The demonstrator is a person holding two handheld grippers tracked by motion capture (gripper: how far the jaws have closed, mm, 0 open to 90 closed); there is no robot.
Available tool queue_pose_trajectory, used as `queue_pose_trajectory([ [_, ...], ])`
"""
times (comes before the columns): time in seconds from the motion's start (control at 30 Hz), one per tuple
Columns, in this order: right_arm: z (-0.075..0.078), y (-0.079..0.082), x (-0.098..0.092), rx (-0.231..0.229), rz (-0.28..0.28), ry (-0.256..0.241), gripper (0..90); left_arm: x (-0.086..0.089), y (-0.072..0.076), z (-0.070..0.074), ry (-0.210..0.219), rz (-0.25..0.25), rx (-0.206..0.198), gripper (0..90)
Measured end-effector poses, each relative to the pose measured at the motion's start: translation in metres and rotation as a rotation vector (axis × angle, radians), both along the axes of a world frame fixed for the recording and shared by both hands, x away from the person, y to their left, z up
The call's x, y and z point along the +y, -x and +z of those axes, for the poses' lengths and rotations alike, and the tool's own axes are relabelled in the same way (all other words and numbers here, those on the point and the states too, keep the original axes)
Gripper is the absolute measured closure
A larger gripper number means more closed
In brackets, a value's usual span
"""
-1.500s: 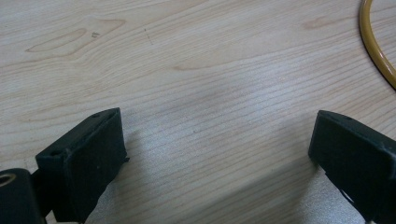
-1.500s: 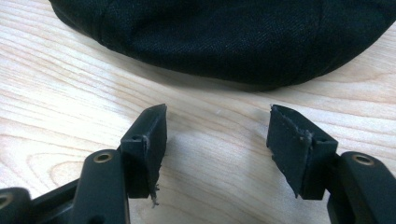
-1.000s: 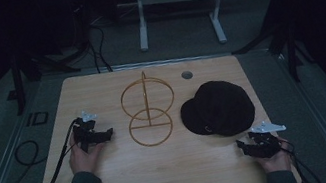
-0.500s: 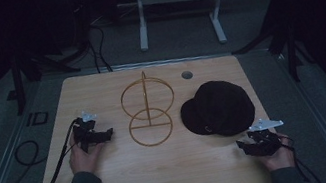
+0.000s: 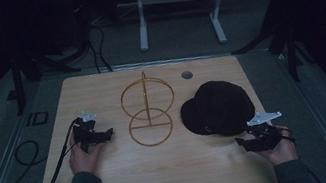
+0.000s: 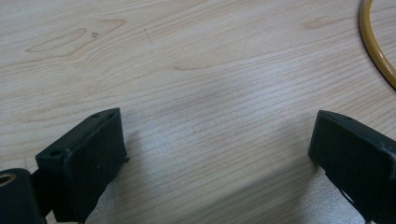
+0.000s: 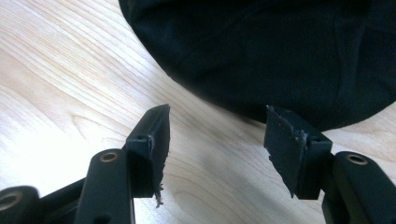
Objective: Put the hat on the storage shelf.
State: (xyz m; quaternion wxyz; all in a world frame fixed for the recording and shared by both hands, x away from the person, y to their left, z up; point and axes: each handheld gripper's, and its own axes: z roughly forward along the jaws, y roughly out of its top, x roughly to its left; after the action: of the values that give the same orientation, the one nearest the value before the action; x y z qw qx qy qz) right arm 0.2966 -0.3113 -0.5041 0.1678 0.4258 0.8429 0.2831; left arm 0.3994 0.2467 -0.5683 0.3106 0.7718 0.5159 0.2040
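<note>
The black fabric cap (image 5: 217, 107) lies flat on the pale wooden table (image 5: 167, 182), right of centre in the high view, just beside the gold wire stand of two hoops (image 5: 148, 110) at the middle. In my right gripper view the cap's edge sits just beyond the tips. My right gripper (image 5: 250, 141), lower right of the frame, is spread and holds nothing. My left gripper (image 5: 102, 134), at centre left, is spread wide over bare wood near the stand's base ring. I judge nothing is done yet: probably the cap goes onto the stand, so gripping, lifting and placing all remain.
</note>
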Motion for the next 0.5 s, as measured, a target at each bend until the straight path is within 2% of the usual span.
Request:
queue_pose_trajectory([
  [0.23, 0.012, -0.006, 0.003, 0.027, 0.015, -0.003, 39.9, 0.000, 0.000, 0.000, 0.000, 0.000, 0.000, 3.3],
  [0.5, 0.025, -0.015, 0.013, 0.032, 0.029, 0.006, 39.3, 0.000, 0.000, 0.000, 0.001, 0.000, -0.002, 3.4],
])
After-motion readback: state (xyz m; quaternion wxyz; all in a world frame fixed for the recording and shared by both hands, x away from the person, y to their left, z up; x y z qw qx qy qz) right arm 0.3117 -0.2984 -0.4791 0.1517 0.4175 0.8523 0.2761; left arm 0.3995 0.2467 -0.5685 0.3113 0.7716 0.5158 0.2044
